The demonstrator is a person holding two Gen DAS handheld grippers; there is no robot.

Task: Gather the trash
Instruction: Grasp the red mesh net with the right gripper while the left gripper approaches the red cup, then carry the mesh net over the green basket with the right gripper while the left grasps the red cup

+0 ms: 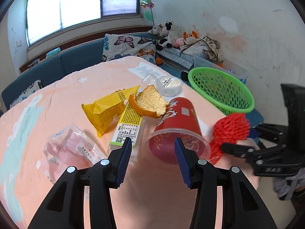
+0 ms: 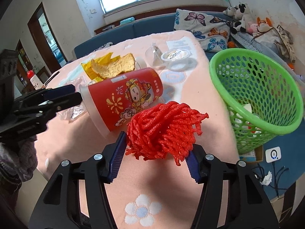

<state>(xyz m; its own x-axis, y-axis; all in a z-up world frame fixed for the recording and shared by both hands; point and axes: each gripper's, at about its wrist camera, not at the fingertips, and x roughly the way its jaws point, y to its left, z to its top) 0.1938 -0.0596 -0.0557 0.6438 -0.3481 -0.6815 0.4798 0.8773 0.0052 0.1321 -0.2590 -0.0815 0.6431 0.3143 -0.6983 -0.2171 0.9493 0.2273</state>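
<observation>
Red foam net pinched in right claw, beside green basket.

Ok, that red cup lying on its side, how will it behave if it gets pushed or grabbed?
The red cup lies on its round side, so it would probably roll. It looks empty, so likely light. Its thin clear rim may flex if squeezed.

Cup lies on its side mid-worktop, peel just behind it, leaning on wrappers. Small tub farther back. Clear bag left of the cup's mouth. Net bundle in front of the cup, between right gripper jaws. Basket off the worktop's right edge. Left gripper at the cup's open end. Sofa behind.
</observation>
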